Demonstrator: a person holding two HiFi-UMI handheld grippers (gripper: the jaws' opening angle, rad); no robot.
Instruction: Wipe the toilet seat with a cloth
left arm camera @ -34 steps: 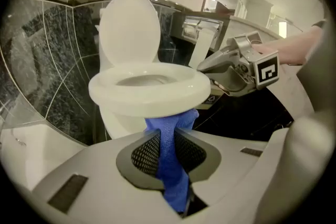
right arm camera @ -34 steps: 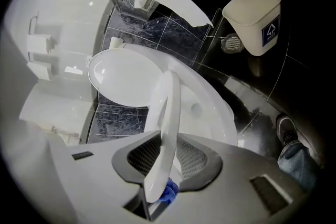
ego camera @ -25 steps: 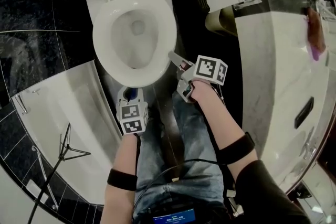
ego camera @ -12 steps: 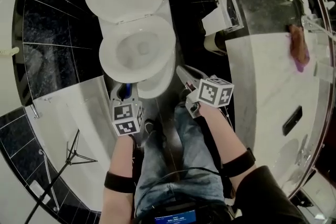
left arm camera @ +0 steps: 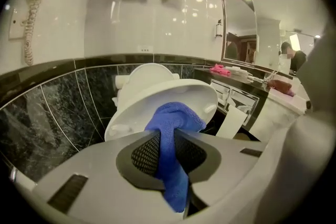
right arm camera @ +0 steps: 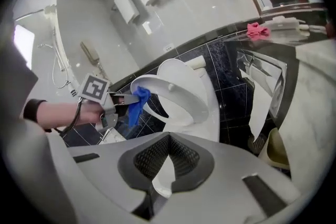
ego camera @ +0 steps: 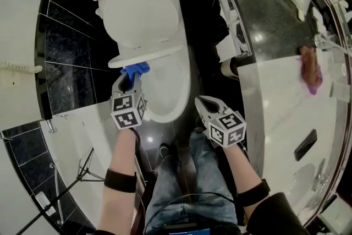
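Toilet seat (right arm camera: pixel 177 97) raised, left gripper (ego camera: pixel 130 77) pinching blue cloth (ego camera: pixel 136 70) at its rim, right gripper (ego camera: pixel 208 103) just closed empty; wiping stroke seems next.

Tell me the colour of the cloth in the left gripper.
Blue; the soft cloth shows best in the left gripper view.

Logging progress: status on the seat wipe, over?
Left gripper shut on blue cloth at raised toilet seat. Right gripper shut, empty. Nothing blocking.
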